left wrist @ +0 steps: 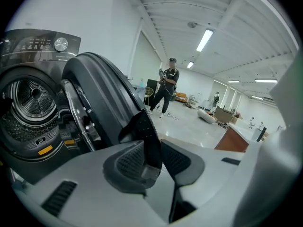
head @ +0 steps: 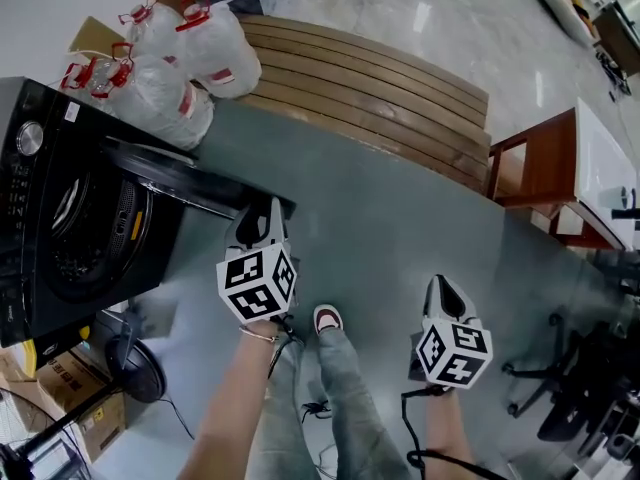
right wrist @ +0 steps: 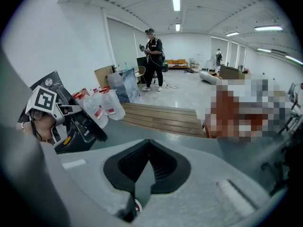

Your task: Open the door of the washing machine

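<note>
Door (left wrist: 100,92), swung partly out of washing machine (left wrist: 29,103), is clamped at its free rim between the pads of left claw (left wrist: 152,156). Judged stiff, hinged, fairly heavy, slick; rim grip is favoured. Right claw (right wrist: 150,165) is seen closed, empty.

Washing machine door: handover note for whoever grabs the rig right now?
Left claw: closed on the free edge of the door, which sits between its pads.
Right claw: shut, empty, over the floor and clear of the machine.
Washing machine: at the left of the head view, door swung well out, drum exposed.
Done: door unlatched and open.
Left: probably swing it a little wider if needed, then let go.
</note>
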A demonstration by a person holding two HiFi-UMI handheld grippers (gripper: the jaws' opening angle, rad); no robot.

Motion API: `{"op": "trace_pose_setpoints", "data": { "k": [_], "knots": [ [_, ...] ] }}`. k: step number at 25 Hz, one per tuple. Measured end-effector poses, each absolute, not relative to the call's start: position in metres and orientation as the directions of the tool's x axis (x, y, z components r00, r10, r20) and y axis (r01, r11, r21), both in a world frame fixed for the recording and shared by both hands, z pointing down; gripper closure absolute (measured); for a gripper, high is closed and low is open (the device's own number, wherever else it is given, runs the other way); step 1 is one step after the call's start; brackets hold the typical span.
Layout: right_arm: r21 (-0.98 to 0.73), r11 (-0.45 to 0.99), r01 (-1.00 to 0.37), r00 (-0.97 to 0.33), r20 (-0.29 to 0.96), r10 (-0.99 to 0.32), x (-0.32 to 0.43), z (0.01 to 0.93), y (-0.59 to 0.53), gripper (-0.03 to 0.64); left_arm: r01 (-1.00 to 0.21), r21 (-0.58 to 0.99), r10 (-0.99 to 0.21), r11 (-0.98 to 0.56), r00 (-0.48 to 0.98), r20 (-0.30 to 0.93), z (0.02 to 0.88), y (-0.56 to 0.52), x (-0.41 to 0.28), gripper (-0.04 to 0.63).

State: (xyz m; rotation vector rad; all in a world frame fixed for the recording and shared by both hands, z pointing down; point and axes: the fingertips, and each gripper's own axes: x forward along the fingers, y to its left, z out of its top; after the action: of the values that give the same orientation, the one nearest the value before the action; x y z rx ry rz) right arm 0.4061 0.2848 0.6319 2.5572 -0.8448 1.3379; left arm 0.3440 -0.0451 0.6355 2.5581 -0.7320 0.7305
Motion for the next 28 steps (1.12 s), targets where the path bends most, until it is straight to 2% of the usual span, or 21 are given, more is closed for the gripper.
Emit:
{"op": "trace_pose_setpoints", "data": {
  "k": [17,28],
  "knots": [
    [-0.133,-0.848,-0.513,0.462,0.790,-0.403,0.405,0.631,0.304,0.612,-0.589,0.230,-0.376,-0.775,0.721,0.582,0.635,-0.044,0.349,0.485],
    [-0.129,-0.827,-0.547,0.454,0.785,-0.422,0.405,0.620,0.283,0.612,-0.564,0.297,-0.302,-0.771,0.733,0.609,0.634,-0.033,0.342,0.486]
  ]
}}
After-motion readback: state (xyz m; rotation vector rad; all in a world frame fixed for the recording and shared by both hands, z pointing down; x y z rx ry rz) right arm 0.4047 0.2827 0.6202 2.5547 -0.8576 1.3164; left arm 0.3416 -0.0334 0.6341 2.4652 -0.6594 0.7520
